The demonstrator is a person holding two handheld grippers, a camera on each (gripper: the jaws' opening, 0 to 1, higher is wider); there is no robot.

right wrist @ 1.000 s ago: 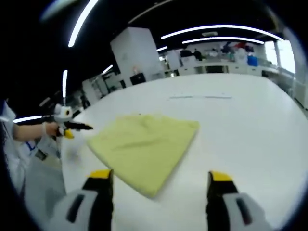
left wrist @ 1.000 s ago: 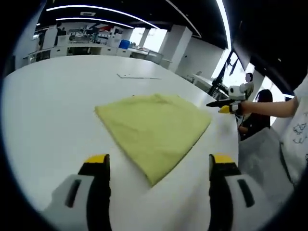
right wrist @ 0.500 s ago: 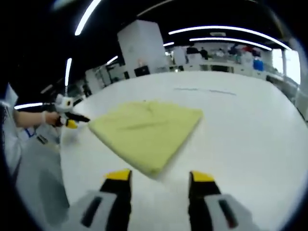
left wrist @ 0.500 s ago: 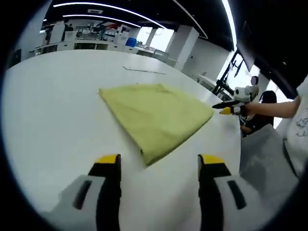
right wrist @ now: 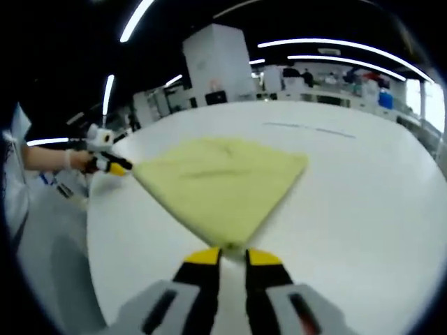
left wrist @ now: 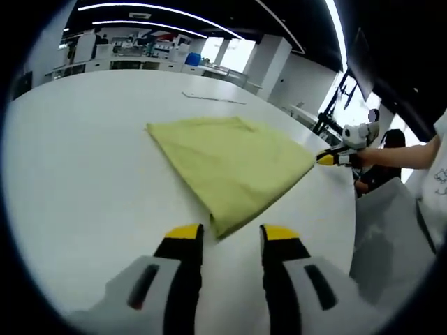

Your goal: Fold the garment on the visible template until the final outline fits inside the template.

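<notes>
- The left gripper (left wrist: 227,237), jaws a little apart, sits at the near corner of the folded yellow garment (left wrist: 227,167) on the white table (left wrist: 77,174).
- The right gripper (right wrist: 230,257) has its jaws almost together at its corner; whether cloth is caught, I cannot tell.
- Best to pinch both corners fully before lifting.
- A thin line (right wrist: 307,128), possibly the template, lies well beyond the garment.

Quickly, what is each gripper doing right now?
Left gripper: jaws narrowly open at a yellow garment corner, grip unclear.
Right gripper: same at another corner.

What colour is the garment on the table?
Yellow-green garment, plain, clearest in the left gripper view.
</notes>
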